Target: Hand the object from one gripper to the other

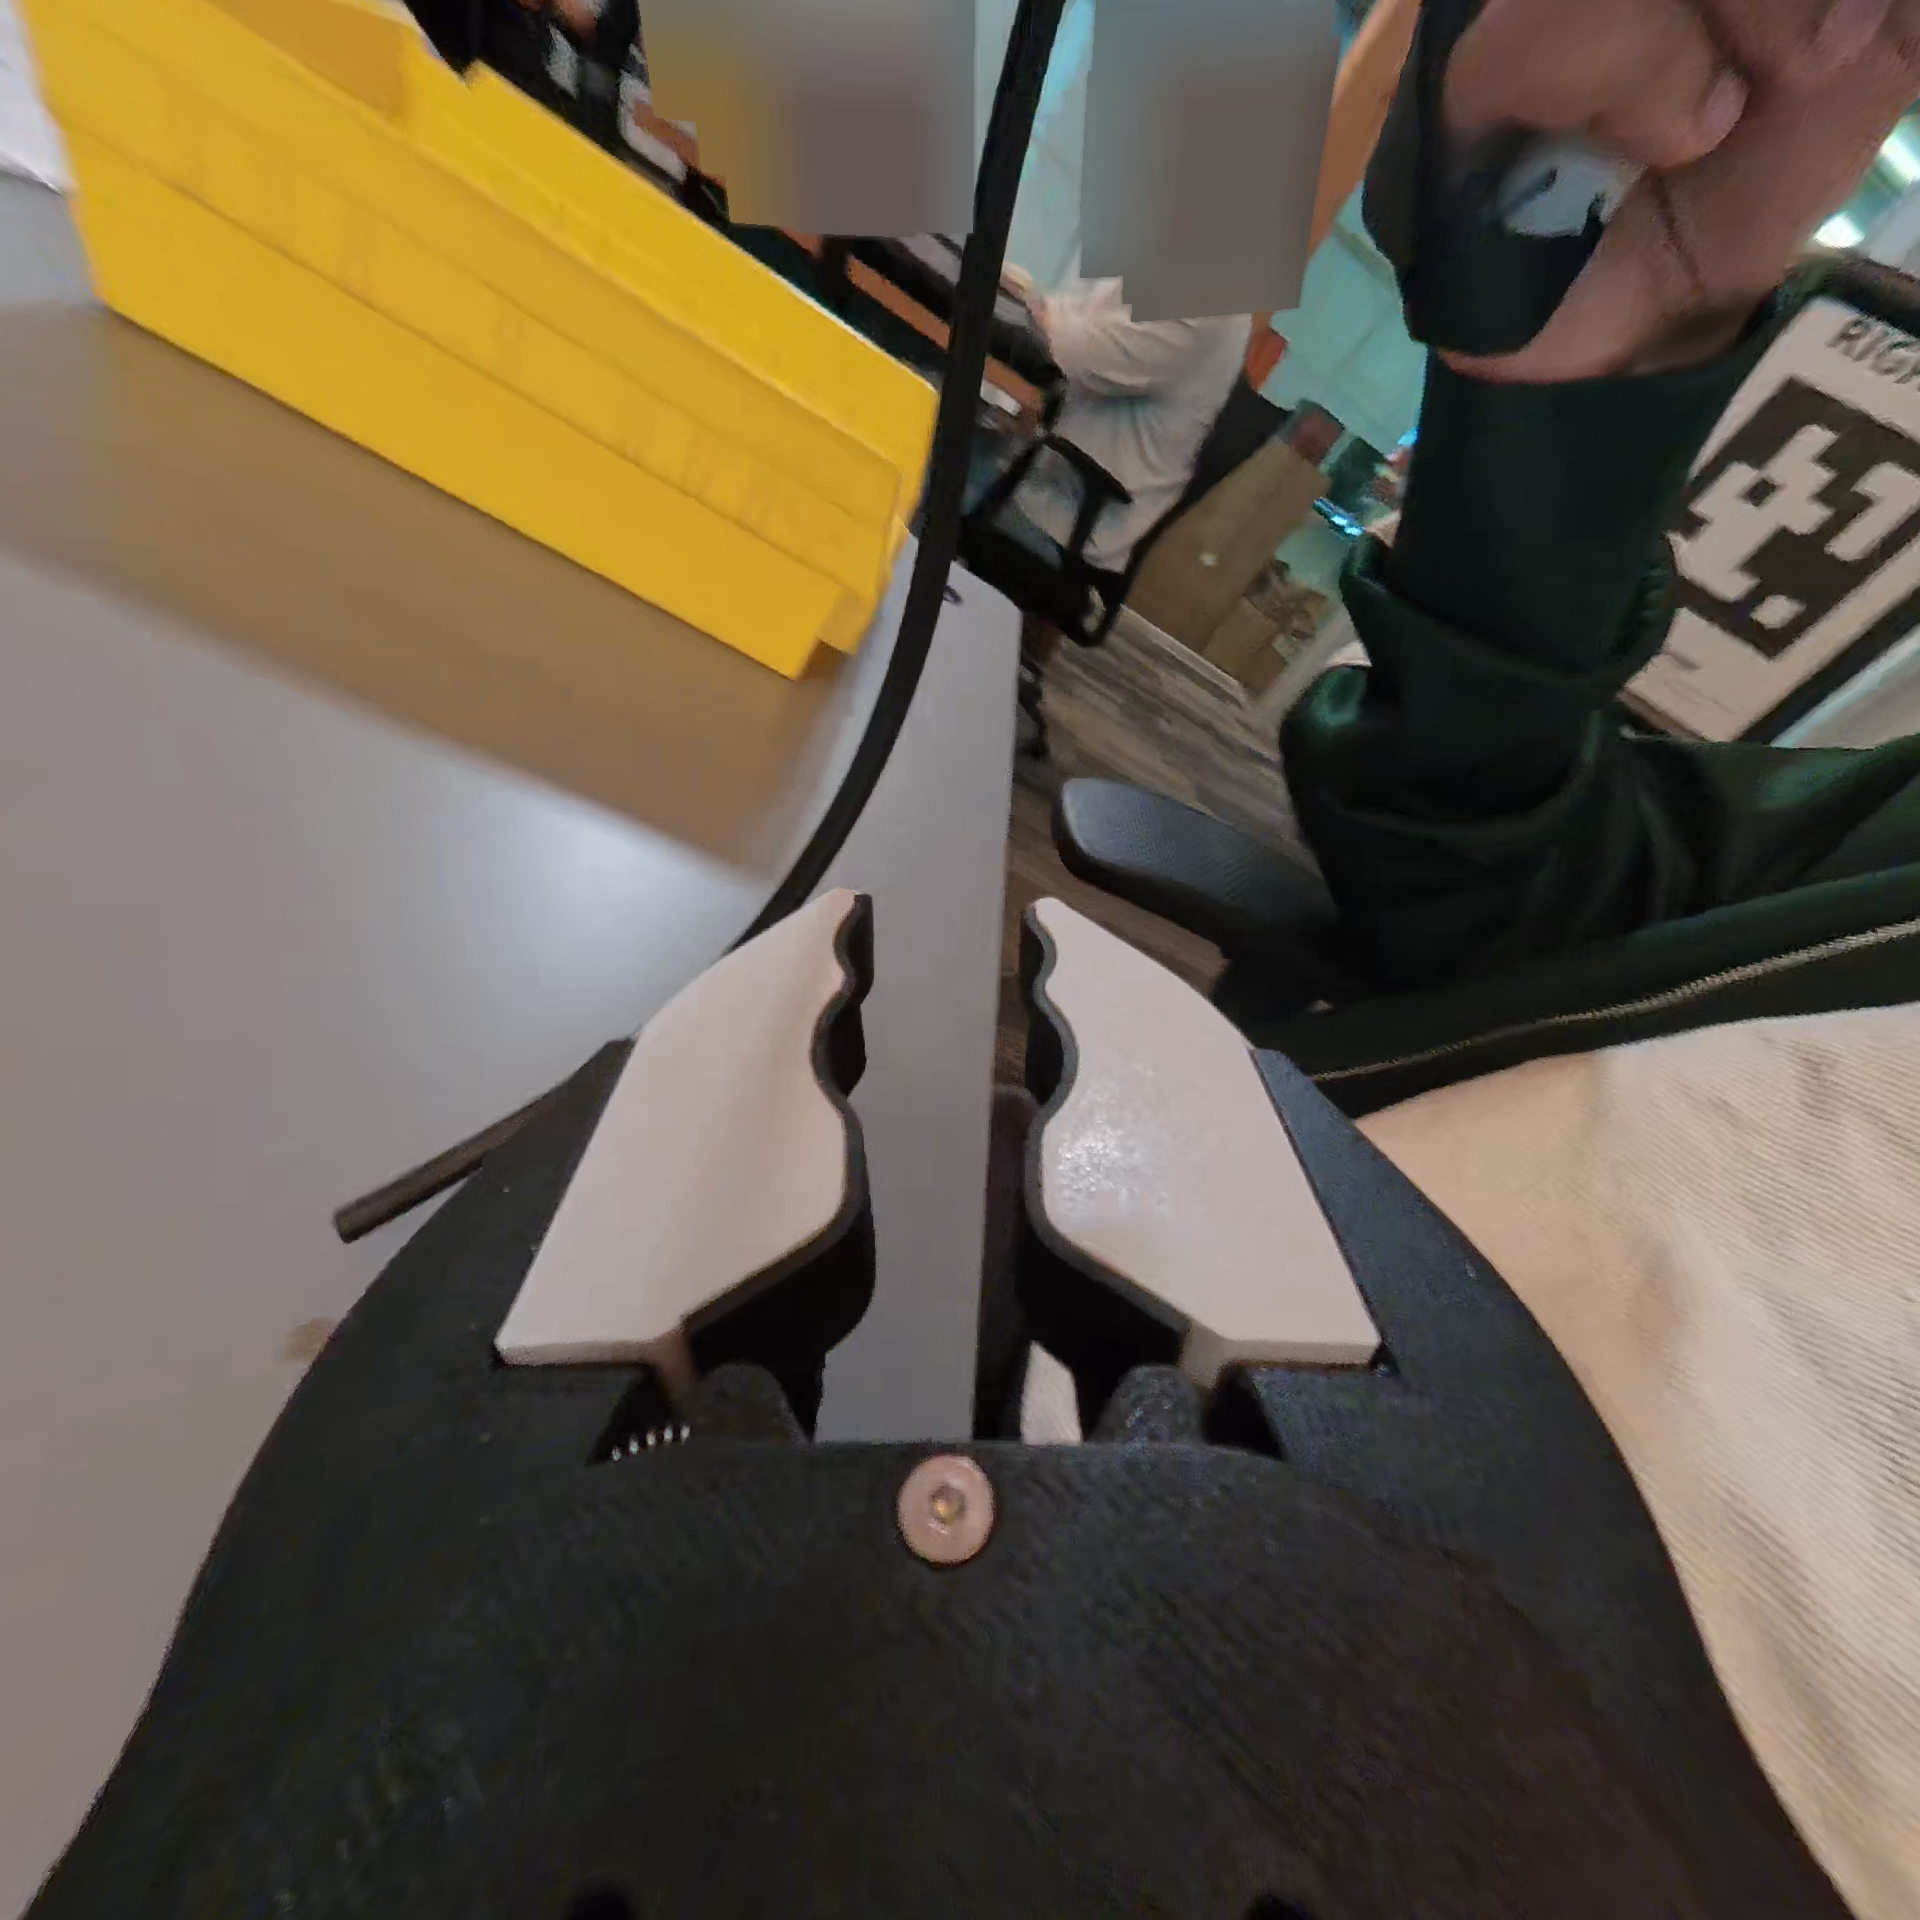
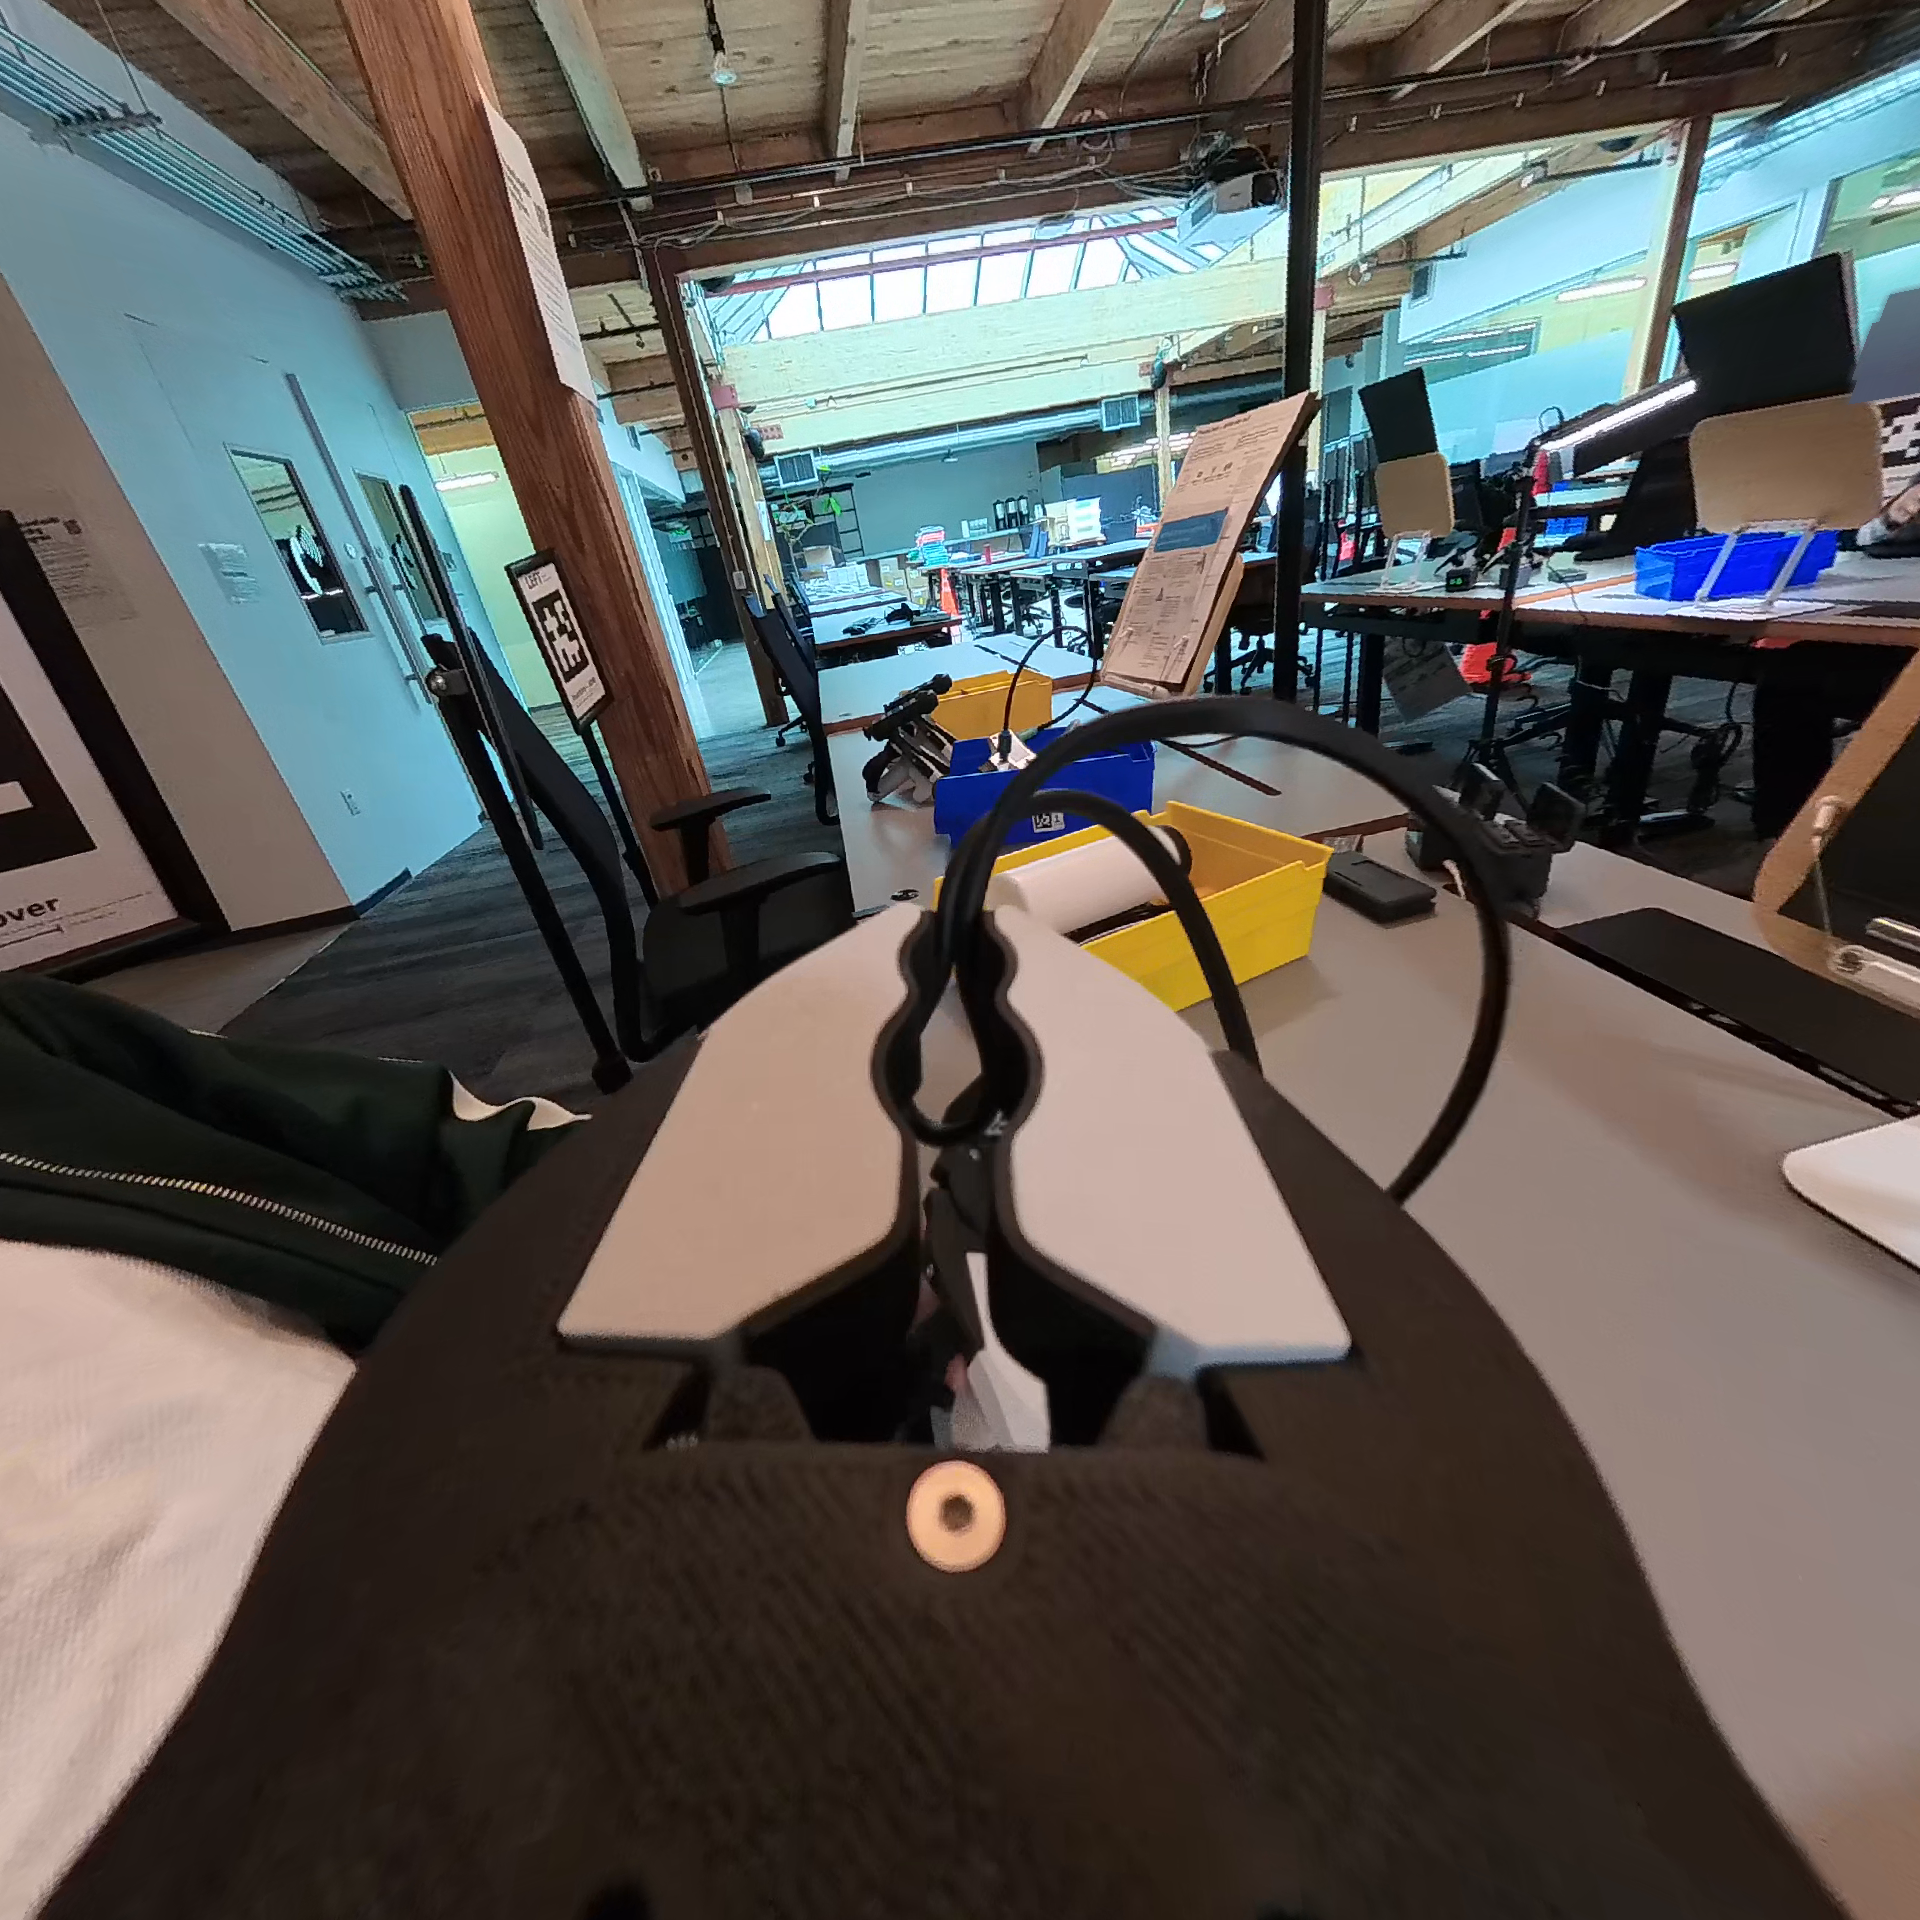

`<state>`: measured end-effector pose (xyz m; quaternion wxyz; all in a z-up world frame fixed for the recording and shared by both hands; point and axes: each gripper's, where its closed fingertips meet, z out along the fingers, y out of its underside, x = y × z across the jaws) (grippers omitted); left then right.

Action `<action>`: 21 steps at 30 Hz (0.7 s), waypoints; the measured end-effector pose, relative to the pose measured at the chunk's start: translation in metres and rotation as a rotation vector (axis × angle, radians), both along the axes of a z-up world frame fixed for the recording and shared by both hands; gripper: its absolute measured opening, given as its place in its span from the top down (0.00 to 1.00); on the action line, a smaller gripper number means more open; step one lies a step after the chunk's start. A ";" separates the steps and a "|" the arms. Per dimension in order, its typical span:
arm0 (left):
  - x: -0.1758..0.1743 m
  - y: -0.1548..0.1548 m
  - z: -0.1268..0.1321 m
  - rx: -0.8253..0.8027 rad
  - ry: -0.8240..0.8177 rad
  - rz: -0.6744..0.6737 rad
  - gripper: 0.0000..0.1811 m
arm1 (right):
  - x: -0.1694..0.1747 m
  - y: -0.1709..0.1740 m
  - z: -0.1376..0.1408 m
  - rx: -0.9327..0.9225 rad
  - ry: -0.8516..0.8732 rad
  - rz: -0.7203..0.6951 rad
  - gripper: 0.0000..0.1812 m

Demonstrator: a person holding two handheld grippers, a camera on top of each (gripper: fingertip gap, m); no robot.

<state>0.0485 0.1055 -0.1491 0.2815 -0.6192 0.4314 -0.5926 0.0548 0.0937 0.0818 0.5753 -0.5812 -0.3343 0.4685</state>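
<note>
While my right gripper point(image 2: 961, 997) pinches the thin black rubber cable point(image 2: 1455, 894), my left gripper point(image 1: 940, 925) waits with nothing in it. The right one's two white fingers point(image 2: 790, 1122) are pressed together on the cable, which bends into loops just ahead of the tips and curls round to the right of them. Some of the cable also sits down in the gap between the fingers, close to the black body.

From the left wrist view, the same black cable point(image 1: 966, 416) hangs down in front of my left gripper and passes just behind its left finger point(image 1: 717, 1122). The left fingers are spread apart, and I see only the flat grey table point(image 1: 312, 935) between them. I cannot tell if the cable touches that finger. Up high and to the right of the left gripper, a hand point(image 1: 1621, 177) in a dark green sleeve point(image 1: 1507, 623) holds the other tool. A yellow plastic bin point(image 1: 468, 343) sits far ahead and to the left.

I think the handing over has not happened yet. The right side has the cable and the left side is getting ready.

Next, I judge I need to slide the left gripper a little to its left, so the hanging cable goes between its open fingers. Then I squeeze it, and only after that let go with the right. The cable is thin and floppy, so it could slip out sideways.
</note>
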 end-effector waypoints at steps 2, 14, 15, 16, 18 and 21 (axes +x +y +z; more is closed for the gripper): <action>-0.004 0.009 0.004 0.082 -0.004 0.062 0.84 | -0.003 -0.002 0.000 0.000 0.000 0.009 0.96; 0.000 -0.004 0.002 0.128 0.041 0.006 0.97 | -0.008 -0.004 -0.003 0.004 -0.033 0.015 0.96; 0.000 -0.005 0.003 0.101 0.036 -0.001 0.97 | -0.006 -0.002 -0.004 0.003 -0.038 0.006 0.96; 0.000 -0.006 0.005 0.066 0.025 -0.007 0.97 | -0.005 0.000 -0.005 0.000 -0.039 0.000 0.96; 0.001 -0.009 0.013 -0.051 -0.023 -0.031 0.97 | -0.002 0.007 -0.011 -0.014 -0.050 -0.020 0.96; -0.002 -0.012 0.044 -0.258 -0.205 -0.065 0.97 | 0.003 0.027 -0.033 -0.058 -0.104 -0.074 0.96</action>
